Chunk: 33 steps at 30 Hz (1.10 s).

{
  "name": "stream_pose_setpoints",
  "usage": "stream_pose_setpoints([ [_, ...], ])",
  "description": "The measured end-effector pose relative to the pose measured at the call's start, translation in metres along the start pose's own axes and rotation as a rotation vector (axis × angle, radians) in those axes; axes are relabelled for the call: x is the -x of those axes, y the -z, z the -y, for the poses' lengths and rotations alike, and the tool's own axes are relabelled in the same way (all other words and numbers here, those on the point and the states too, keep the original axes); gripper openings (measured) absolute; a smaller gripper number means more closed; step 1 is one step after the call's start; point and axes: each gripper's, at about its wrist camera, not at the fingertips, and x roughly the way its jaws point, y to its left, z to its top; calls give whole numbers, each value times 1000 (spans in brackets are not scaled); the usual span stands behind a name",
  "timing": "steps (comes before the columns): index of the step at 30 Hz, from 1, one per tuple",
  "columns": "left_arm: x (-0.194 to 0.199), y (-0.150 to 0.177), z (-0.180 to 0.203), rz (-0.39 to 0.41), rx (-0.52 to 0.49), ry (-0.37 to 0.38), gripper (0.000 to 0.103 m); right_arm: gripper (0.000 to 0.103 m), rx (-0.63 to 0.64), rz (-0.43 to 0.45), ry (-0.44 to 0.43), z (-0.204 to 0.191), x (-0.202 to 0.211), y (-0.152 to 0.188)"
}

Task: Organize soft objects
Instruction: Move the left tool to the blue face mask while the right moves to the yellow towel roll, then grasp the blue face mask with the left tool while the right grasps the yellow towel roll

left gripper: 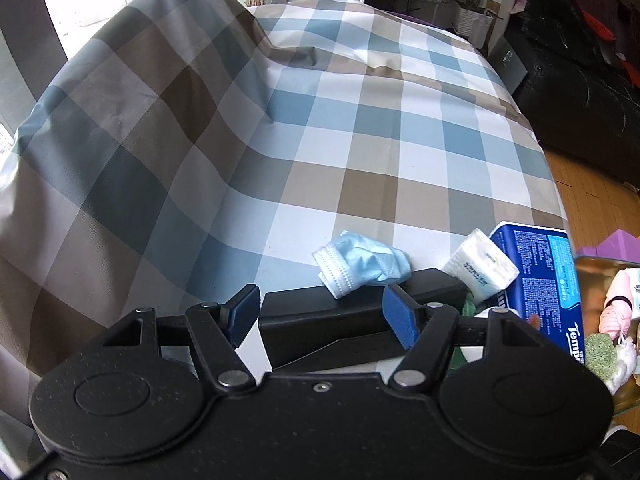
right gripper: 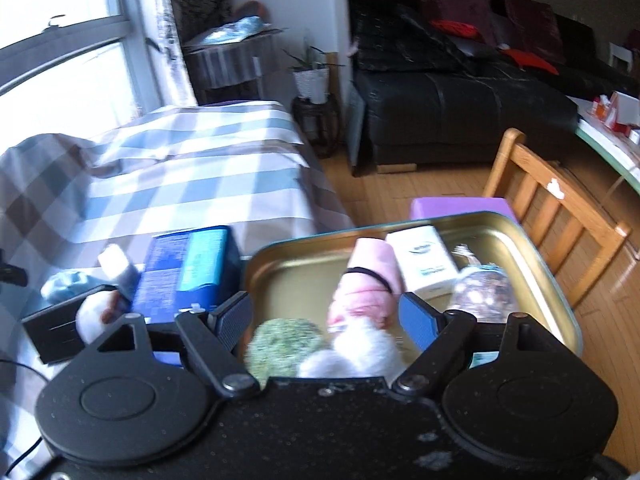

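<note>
Both claws spread, gripping nothing: left claw (left gripper: 320, 316) over black box (left gripper: 352, 320) (mask (left gripper: 360, 266) beside), right claw (right gripper: 326, 320) above gold tin (right gripper: 532, 264).

On the checked bed cover (left gripper: 360, 128) one crumpled blue face mask (left gripper: 362, 266), one small white tissue pack (left gripper: 480, 270), one blue tissue package (left gripper: 540, 276) and one black box (left gripper: 352, 328) are lying. One golden tin tray (right gripper: 536, 264) is holding one pink rolled cloth (right gripper: 368, 280), one white carton (right gripper: 424, 264), one green scrubber (right gripper: 284, 346) and one white fluffy piece (right gripper: 360, 354)
</note>
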Motion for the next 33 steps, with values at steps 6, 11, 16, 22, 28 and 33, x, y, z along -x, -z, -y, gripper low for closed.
stream_pose_setpoints([
  [6, -16, 2, -14, -32, 31, -4, 64, 84, 96, 74, -181, -44, 21, 15],
  [11, -26, 1, -21, -46, 46, -4, 64, 90, 275, 90, -307, -93, 32, 39],
  [16, -32, -1, -24, -52, 55, 3, 64, 90, 371, 8, -401, -128, 29, 65],
  [22, -37, -1, -21, -58, 49, 18, 64, 94, 299, -118, -484, -137, 14, 71],
  [28, -42, -4, -10, -64, 17, 41, 64, 97, 283, -237, -491, -154, -7, 76],
  [33, -42, -8, 1, -55, -31, 64, 69, 98, 303, -305, -468, -173, -20, 82],
])
